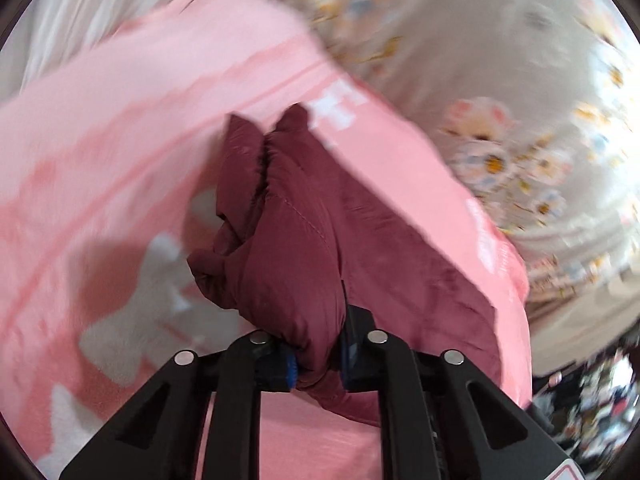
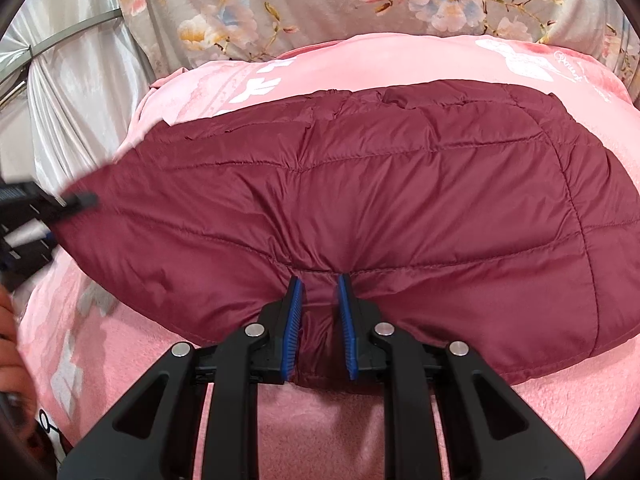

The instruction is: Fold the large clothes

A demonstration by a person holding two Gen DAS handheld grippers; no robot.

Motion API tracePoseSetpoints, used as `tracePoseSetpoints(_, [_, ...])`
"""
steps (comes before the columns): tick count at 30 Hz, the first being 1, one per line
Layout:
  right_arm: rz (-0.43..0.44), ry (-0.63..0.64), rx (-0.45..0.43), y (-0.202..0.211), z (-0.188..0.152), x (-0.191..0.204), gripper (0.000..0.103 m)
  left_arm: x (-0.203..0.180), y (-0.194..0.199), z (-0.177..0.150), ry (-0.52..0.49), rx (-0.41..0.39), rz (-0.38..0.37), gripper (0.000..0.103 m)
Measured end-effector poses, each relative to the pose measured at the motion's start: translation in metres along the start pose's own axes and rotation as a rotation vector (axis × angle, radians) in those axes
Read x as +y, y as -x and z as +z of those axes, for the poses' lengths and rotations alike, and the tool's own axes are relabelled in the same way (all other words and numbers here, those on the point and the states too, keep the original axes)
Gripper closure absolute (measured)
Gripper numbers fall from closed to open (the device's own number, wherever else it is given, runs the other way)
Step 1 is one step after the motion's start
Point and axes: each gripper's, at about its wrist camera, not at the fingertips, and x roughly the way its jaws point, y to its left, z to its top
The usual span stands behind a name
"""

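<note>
the left gripper [image 1: 316, 364] sits nearest its camera, its blue-padded jaws pinched tight on a bunched fold of the maroon quilted jacket [image 1: 292, 248]; that gathered corner stands up off the pink blanket [image 1: 120, 128] and fills the middle of the blurred left wrist view. past it the blanket spreads wide, with pale printed shapes on it, and beyond that lies a grey floral sheet [image 1: 500, 80]

the right gripper [image 2: 320, 328] is likewise clamped on the jacket's [image 2: 380, 184] near hem, a narrow pleat of fabric squeezed between its 2 blue pads [image 2: 294, 320], the jaws only slightly apart. from that pinch the jacket fans out flat across the pink blanket [image 2: 320, 420], its stitched panels puckered toward the grip. at the left edge of this view the other gripper [image 2: 36, 208] holds the jacket's far left corner, with part of a hand [image 2: 12, 360] below it. the floral sheet [image 2: 320, 4] runs along the top, and silvery curtain fabric [image 2: 72, 92] hangs at the upper left
</note>
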Motion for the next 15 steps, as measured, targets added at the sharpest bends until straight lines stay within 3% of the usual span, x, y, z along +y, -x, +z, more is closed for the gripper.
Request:
tracePoseSetpoints(6, [0.029,-0.074,0.000,0.027,-0.002,-0.004,0.084,-0.087,0.032,-0.005,-0.243,-0.049,-0.052,0.094])
tracePoseSetpoints(11, [0.077,-0.105,0.041,0.018,-0.009,-0.016,0.085,-0.150,0.024,-0.027,-0.389,0.011,-0.112,0.094])
tracePoseSetpoints(15, [0.153,-0.154,0.024,0.036,-0.009,-0.032,0.084,-0.198,0.002,-0.053,-0.516,0.062,-0.130,0.094])
